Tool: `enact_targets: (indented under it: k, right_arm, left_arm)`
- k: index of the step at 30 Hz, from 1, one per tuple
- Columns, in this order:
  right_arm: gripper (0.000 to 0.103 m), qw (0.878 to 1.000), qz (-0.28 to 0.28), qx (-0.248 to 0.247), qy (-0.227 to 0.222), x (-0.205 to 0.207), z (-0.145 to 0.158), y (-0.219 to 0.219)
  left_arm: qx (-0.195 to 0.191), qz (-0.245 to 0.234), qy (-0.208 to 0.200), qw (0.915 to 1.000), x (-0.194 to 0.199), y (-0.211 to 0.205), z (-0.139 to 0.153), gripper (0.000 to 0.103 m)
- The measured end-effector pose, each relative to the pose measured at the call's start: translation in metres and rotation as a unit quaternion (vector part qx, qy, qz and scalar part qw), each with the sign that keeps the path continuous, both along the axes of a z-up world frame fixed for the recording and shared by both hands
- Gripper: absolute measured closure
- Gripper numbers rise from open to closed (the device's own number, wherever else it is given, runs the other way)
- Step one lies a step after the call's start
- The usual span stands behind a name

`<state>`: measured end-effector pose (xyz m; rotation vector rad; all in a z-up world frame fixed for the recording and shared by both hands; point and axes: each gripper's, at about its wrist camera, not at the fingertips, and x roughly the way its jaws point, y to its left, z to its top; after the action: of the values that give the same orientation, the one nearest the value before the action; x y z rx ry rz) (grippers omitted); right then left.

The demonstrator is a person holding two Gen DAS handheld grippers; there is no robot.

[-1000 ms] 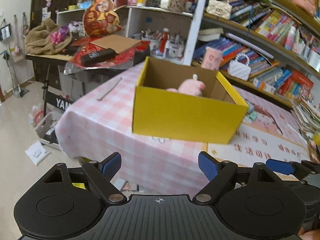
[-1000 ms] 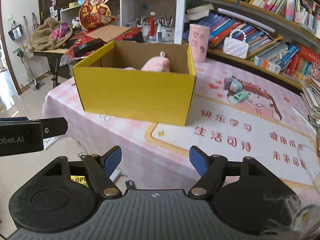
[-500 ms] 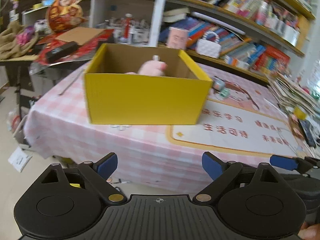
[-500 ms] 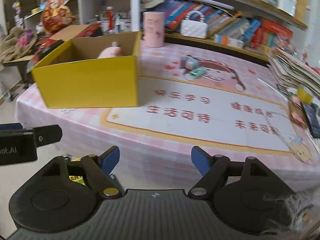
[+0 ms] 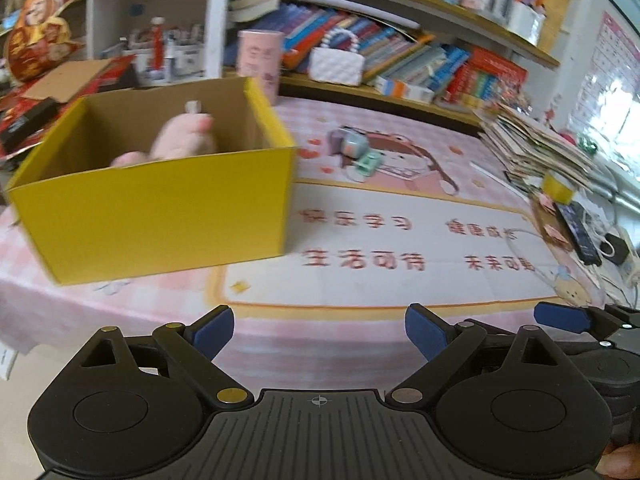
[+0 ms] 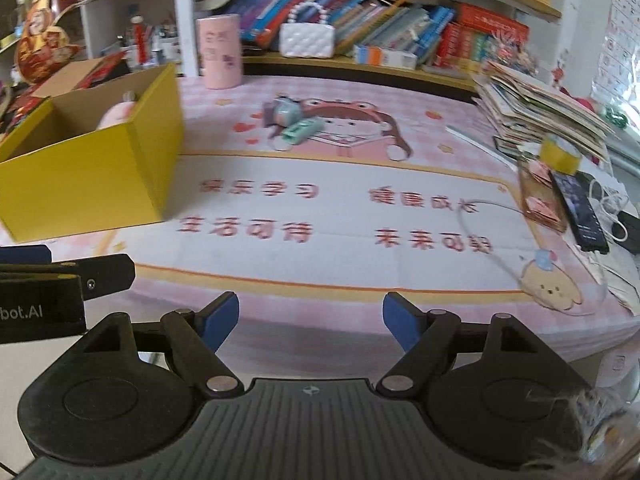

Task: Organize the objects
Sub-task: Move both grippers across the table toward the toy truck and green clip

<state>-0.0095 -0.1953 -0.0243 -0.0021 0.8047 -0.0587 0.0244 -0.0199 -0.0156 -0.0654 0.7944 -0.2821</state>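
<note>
A yellow cardboard box (image 5: 160, 216) stands open on the left of the pink table, with a pink plush toy (image 5: 180, 140) inside it. In the right wrist view the box (image 6: 80, 172) and the plush (image 6: 118, 114) sit at the far left. Behind the printed mat (image 6: 340, 208) lie a small grey-blue toy (image 6: 286, 110) and a mint-green toy (image 6: 300, 130), touching each other. My left gripper (image 5: 319, 330) hovers open over the table's front edge, holding nothing. My right gripper (image 6: 310, 317) is open beside it, also with nothing in it.
A pink cup (image 6: 220, 52) and a white handbag (image 6: 306, 38) stand at the back by the bookshelves. On the right are a stack of papers (image 6: 540, 112), a yellow tape roll (image 6: 560, 154), a phone (image 6: 580, 208) and cables. Floor lies below the front edge.
Both grippers have swung to the right along the table's front, so the yellow box slid left in both views. The left jaws have spread wider. The mat and small toys came into view.
</note>
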Motion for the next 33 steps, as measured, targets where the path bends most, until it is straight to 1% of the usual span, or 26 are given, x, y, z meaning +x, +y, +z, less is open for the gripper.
enact_targets:
  k: [5, 9, 15, 22, 26, 30, 33]
  right_arm:
    - [0.025, 1.000, -0.014, 0.000, 0.014, 0.020, -0.005, -0.031]
    - [0.025, 1.000, -0.012, 0.004, 0.026, 0.040, -0.010, -0.053]
    - [0.025, 0.999, 0.006, 0.008, 0.035, 0.072, -0.016, -0.075]
    - [0.025, 0.999, 0.030, 0.014, 0.038, 0.106, -0.018, -0.097]
    - [0.029, 0.998, 0.041, 0.022, 0.033, 0.121, -0.018, -0.107]
    - [0.032, 0.998, 0.048, 0.029, 0.020, 0.135, -0.014, -0.117]
    - [0.033, 0.998, 0.055, 0.032, 0.009, 0.149, -0.011, -0.124]
  left_arm:
    - [-0.002, -0.015, 0.008, 0.9998, 0.022, -0.033, -0.004, 0.009]
    - [0.003, -0.013, 0.020, 0.9997, 0.038, -0.053, -0.010, 0.009]
    - [0.011, 0.005, 0.033, 0.9994, 0.064, -0.075, -0.016, 0.009]
    - [0.018, 0.030, 0.037, 0.9987, 0.089, -0.097, -0.017, 0.009]
    - [0.023, 0.042, 0.032, 0.9983, 0.101, -0.107, -0.015, 0.009]
    - [0.025, 0.054, 0.019, 0.9981, 0.115, -0.116, -0.010, 0.009]
    - [0.020, 0.068, 0.007, 0.9975, 0.129, -0.120, -0.005, 0.010]
